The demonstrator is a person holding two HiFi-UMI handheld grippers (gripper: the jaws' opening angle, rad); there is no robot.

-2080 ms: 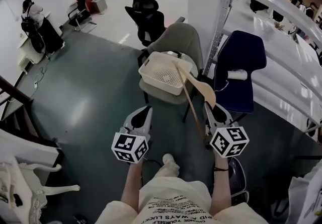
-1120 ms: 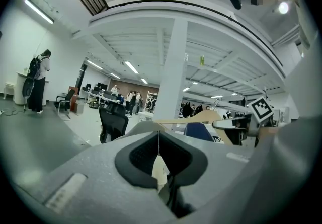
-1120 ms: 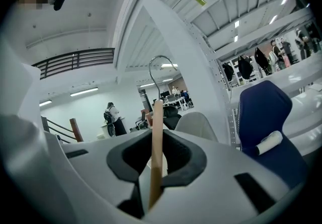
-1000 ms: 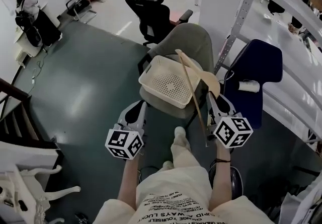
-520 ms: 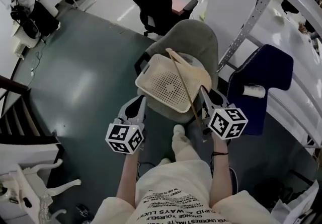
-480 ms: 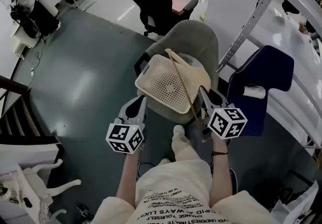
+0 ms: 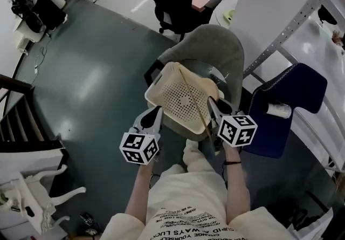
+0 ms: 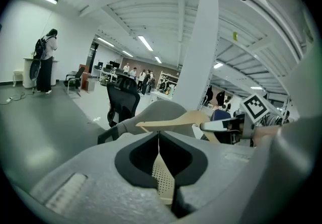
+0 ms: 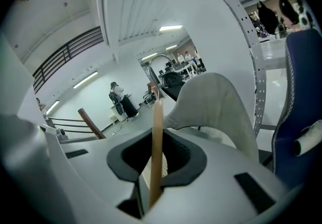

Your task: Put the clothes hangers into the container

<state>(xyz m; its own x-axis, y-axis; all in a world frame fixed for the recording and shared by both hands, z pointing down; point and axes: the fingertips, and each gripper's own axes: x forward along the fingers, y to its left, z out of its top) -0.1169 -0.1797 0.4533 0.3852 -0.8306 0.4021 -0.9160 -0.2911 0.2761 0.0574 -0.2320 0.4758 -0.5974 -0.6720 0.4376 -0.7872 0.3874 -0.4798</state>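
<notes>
- Versus two seconds ago: the container (image 7: 156, 83) lay well ahead of both grippers, and the hanger (image 7: 195, 98) stuck out past its right side toward the blue chair (image 7: 294, 98). Now the hanger crosses over the container's right half.
- Versus half a second ago: both grippers have closed in further on the container's near rim, and the container fills more of the head view.
- The grey chair (image 7: 218, 50) carries the container on its seat, with its backrest rising behind the container's far side.
- The blue chair stands right of the container and well apart from it. A white roll (image 7: 278, 109) lies on its seat.
- The container is a cream perforated basket, tilted a little in the head view. The only thing we see over its floor is the hanger.
- Hanger: the thin wooden bar runs from the container's near right rim up to its far rim. The broad shoulder spreads over the right rim. We cannot tell whether it touches the rim or the floor.
- The right gripper (image 7: 214, 106) sits just at the container's near right corner. Its jaws are clamped on the hanger's bar, which stands up between the pads in the right gripper view.
- The left gripper (image 7: 154, 114) sits at the container's near left rim. Its pads are pressed together with nothing between them, apart from the hanger.
</notes>
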